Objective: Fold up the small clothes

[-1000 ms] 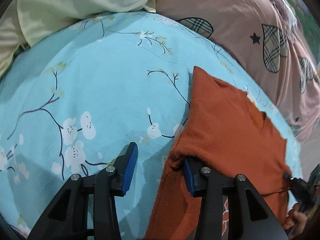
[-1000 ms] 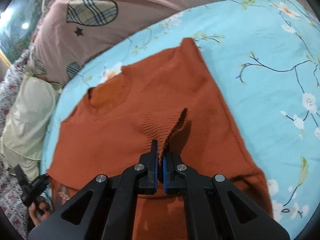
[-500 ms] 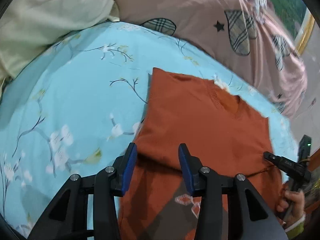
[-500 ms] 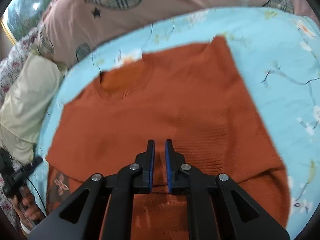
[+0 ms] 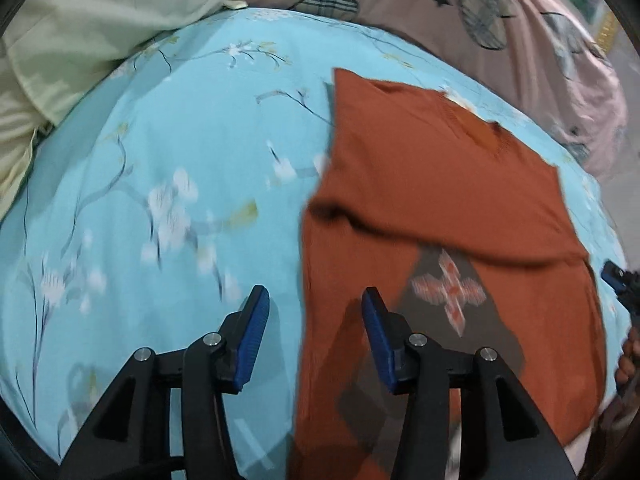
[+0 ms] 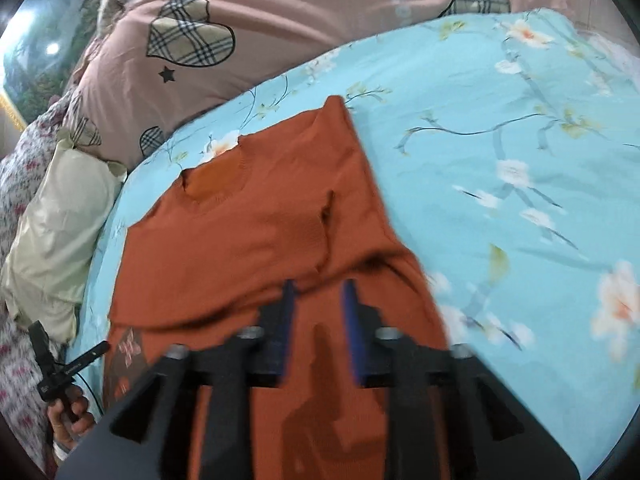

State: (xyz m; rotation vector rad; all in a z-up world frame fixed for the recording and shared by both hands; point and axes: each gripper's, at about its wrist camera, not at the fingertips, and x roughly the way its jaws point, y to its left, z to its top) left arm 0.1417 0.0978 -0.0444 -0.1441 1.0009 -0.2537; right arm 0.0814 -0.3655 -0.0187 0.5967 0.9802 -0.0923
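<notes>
A small rust-orange knitted sweater lies flat on the light blue floral bedsheet, its sleeves folded across the body and its collar at the far end. It also shows in the right wrist view. A grey patch with an orange cross motif shows below the folded edge. My left gripper is open and empty, hovering over the sweater's left edge. My right gripper is open and empty above the sweater's lower middle.
A pink quilt with plaid hearts lies behind the sheet. A pale green pillow is at the far left, also in the right wrist view. The other gripper's tip shows at the right edge.
My right gripper let go of the sleeve cuff and opened, then drew back. My left gripper slipped out from under the sweater's edge and pulled back. The sleeve now lies flat.
</notes>
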